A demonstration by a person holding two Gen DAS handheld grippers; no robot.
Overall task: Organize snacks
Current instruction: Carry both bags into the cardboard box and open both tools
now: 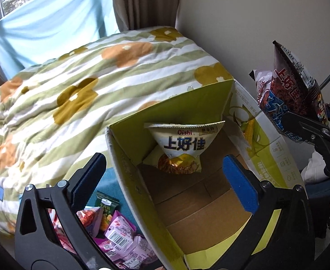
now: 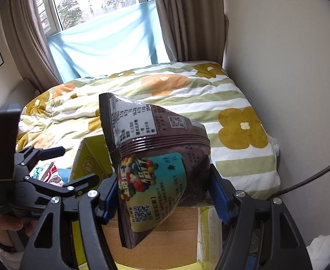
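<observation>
At lower left of my left view, loose snack packets (image 1: 120, 236) still wait beside the box (image 1: 124, 168). My left gripper (image 1: 165, 177) hangs spread wide and empty over it; one white Oishi bag (image 1: 183, 148) already lies inside. At right, my right gripper (image 2: 162, 193) clamps the dark snack bag (image 2: 156, 157) above the box's rim, with ample open floor below.

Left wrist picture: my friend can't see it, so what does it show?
An open left gripper hangs above a green cardboard box holding one white Oishi snack bag. Beside it, the right gripper holds a dark snack bag over a flowery quilt.
</observation>
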